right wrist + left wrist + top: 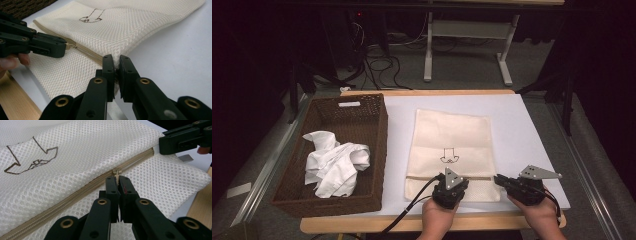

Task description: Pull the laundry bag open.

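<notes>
A cream mesh laundry bag (452,152) with a brown drawn emblem lies flat toward the tabletop's (522,130) near edge. The left claw (118,180) is clenched on the zipper pull (116,172); the right claw (116,61) grasps the bag's edge beside the tan zipper.

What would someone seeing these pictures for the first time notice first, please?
Most striking is the cream mesh bag lying flat in the middle of the white table, with a small arrow drawing on it. At its near end, the left gripper pinches the zipper pull while the right gripper clamps the bag's edge at the zipper's end. To the left sits a brown wicker basket holding crumpled white cloth.
</notes>
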`<action>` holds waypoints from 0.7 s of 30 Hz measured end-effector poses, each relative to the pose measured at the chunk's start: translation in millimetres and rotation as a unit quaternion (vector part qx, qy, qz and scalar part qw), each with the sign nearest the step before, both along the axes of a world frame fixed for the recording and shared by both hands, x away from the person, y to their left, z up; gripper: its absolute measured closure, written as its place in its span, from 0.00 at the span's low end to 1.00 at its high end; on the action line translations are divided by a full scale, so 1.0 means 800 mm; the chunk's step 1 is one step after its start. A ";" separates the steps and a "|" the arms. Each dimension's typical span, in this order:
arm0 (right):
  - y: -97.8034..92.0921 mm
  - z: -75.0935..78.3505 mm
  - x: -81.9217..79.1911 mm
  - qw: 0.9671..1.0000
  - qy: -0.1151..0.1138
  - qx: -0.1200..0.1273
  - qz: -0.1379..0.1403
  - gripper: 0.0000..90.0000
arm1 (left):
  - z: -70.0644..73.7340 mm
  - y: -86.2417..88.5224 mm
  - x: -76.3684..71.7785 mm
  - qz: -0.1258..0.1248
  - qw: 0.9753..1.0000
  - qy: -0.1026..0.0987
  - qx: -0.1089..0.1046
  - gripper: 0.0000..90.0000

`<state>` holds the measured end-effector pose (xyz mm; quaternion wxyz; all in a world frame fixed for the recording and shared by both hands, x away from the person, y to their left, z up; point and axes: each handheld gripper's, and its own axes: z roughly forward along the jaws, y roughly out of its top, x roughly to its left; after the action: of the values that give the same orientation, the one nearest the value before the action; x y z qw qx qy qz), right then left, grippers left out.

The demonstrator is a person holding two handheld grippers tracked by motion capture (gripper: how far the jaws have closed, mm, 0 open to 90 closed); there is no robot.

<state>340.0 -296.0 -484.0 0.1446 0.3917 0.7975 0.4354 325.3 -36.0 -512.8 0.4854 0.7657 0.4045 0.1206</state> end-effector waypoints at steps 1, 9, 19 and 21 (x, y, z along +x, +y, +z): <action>0.000 0.000 0.000 1.000 0.000 0.000 0.000 0.95 | 0.000 0.000 0.000 0.000 1.000 -0.001 0.002 0.97; -0.014 -0.001 0.005 1.000 0.003 0.004 -0.025 0.95 | -0.003 0.032 0.001 0.041 0.999 0.008 0.003 0.97; -0.006 0.000 0.003 1.000 0.001 0.005 -0.012 0.95 | 0.003 0.059 -0.003 0.046 0.999 0.008 0.013 0.97; -0.006 0.000 0.002 1.000 0.000 0.004 -0.010 0.95 | 0.003 0.060 -0.003 0.043 0.999 0.008 0.016 0.97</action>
<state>341.8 -300.9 -483.7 0.1472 0.4007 0.7916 0.4373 323.0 11.9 -510.4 0.4645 0.7558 0.4391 0.1422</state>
